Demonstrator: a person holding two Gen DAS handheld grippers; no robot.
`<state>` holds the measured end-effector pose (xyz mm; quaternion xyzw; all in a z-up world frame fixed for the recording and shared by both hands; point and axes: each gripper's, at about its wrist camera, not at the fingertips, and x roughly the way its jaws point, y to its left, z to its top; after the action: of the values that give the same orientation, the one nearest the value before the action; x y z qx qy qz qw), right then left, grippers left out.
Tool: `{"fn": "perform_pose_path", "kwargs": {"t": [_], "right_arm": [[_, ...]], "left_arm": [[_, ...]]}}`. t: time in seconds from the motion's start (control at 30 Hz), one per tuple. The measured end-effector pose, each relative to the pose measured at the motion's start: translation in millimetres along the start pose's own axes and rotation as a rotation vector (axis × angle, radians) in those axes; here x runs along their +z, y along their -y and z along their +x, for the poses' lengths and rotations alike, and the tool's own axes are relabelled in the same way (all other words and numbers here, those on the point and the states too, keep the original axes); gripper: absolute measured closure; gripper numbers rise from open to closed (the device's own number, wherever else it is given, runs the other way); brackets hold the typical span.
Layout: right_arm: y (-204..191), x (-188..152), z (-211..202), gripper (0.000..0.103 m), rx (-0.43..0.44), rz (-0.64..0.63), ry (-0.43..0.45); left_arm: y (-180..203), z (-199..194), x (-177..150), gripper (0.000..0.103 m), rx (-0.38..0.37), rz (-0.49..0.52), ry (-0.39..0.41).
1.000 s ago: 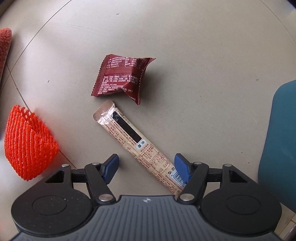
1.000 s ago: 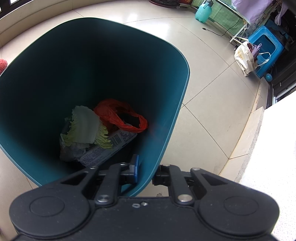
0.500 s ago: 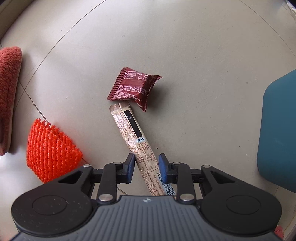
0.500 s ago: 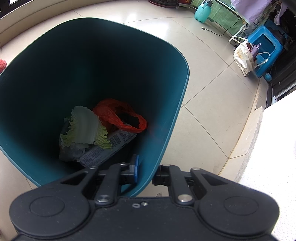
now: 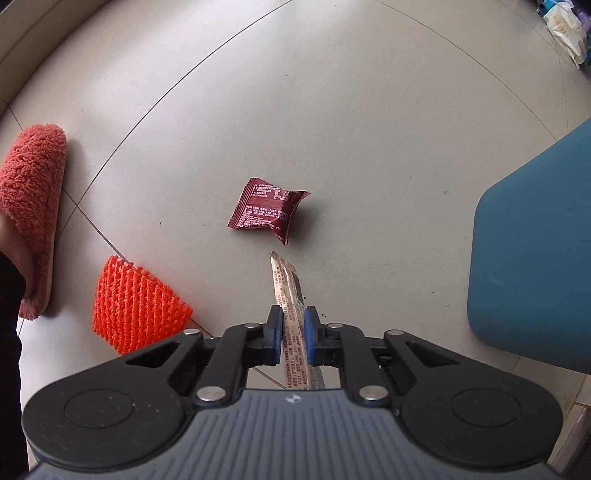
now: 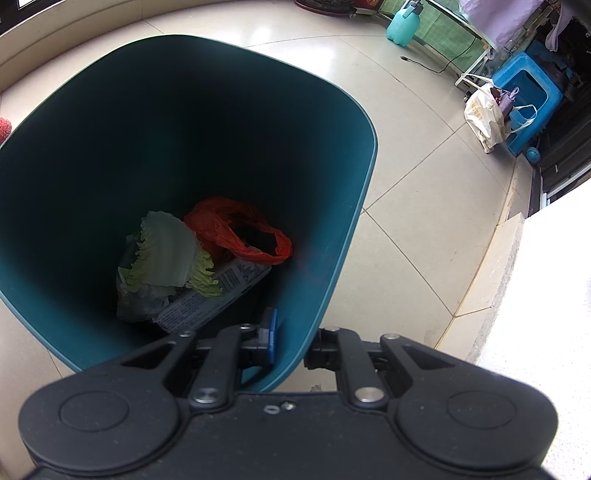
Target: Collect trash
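My left gripper [image 5: 293,314] points down at the floor, its jaws closing, and the blue pads press on a long beige snack wrapper [image 5: 286,280] that hangs lifted off the tiles. Beyond it a dark red packet [image 5: 267,214] lies on the floor, with an orange foam net [image 5: 133,306] to the left. The teal bin [image 5: 535,258] stands at the right. My right gripper [image 6: 293,332] is shut on the bin's near wall [image 6: 365,177], one finger inside and one outside. Inside lie a cabbage leaf [image 6: 166,254], an orange plastic bag [image 6: 236,229] and a printed wrapper [image 6: 210,299].
A person's foot in a fluffy red slipper [image 5: 31,206] stands at the far left. Right of the bin are a pale raised ledge [image 6: 506,277], a white bag [image 6: 484,114] against a blue stool [image 6: 528,99], and a teal spray bottle [image 6: 402,26].
The left jaws closed from wide apart onto the long wrapper and rose with it, so the floor looks farther away. The right gripper and bin have not moved.
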<state>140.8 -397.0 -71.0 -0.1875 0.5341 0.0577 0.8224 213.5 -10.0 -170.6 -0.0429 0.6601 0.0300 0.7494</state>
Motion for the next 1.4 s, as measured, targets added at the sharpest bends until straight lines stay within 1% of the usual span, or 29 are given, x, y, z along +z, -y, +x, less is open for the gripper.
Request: {"fn": "perform_pose_path", "kwargs": {"t": [0.07,0.13,0.3,0.43,0.53,0.57,0.67,0.73,0.8,0.9,1.13,1.2,1.27,1.33,1.4], "right_arm": [[0,0,0,0.091,-0.001,-0.001,0.000],[0,0,0,0.091,-0.002,-0.002,0.002],[0,0,-1,0.091,-0.003,-0.001,0.003],[0,0,-1,0.091,-0.003,-0.002,0.003],[0,0,-1,0.091,-0.002,-0.003,0.004],[-1,0,-1,0.091,-0.003,-0.003,0.003],[-1,-1,-1,0.091,-0.002,-0.003,0.003],[-1,-1,-1,0.091,-0.003,-0.003,0.003],[0,-1,-1,0.091,-0.003,-0.002,0.003],[0,0,-1,0.091,-0.002,0.000,0.003],[2,1,-3,0.091,0.002,0.000,0.011],[2,0,-2,0.091,0.003,-0.002,0.014],[2,-1,-3,0.091,0.007,-0.001,0.018],[3,-2,-3,0.091,0.008,-0.004,0.020],[3,-3,-4,0.091,0.009,-0.004,0.022]], "left_arm": [[0,-10,1,0.092,-0.007,-0.006,0.004],[2,-28,2,0.092,-0.023,0.003,0.030],[24,-84,7,0.092,-0.053,0.090,0.124],[45,-137,13,0.092,-0.106,0.147,0.208],[61,-174,18,0.092,-0.170,0.177,0.265],[68,-186,19,0.092,-0.180,0.195,0.287],[91,-209,24,0.092,-0.230,0.255,0.319],[110,-220,25,0.092,-0.249,0.305,0.344],[128,-224,27,0.092,-0.269,0.346,0.351],[158,-221,26,0.092,-0.272,0.414,0.355],[224,-193,18,0.092,-0.232,0.568,0.344],[233,-180,15,0.092,-0.199,0.607,0.344],[235,-170,18,0.092,-0.180,0.596,0.322],[225,-167,22,0.092,-0.204,0.565,0.303],[207,-168,23,0.092,-0.211,0.542,0.296]]}}
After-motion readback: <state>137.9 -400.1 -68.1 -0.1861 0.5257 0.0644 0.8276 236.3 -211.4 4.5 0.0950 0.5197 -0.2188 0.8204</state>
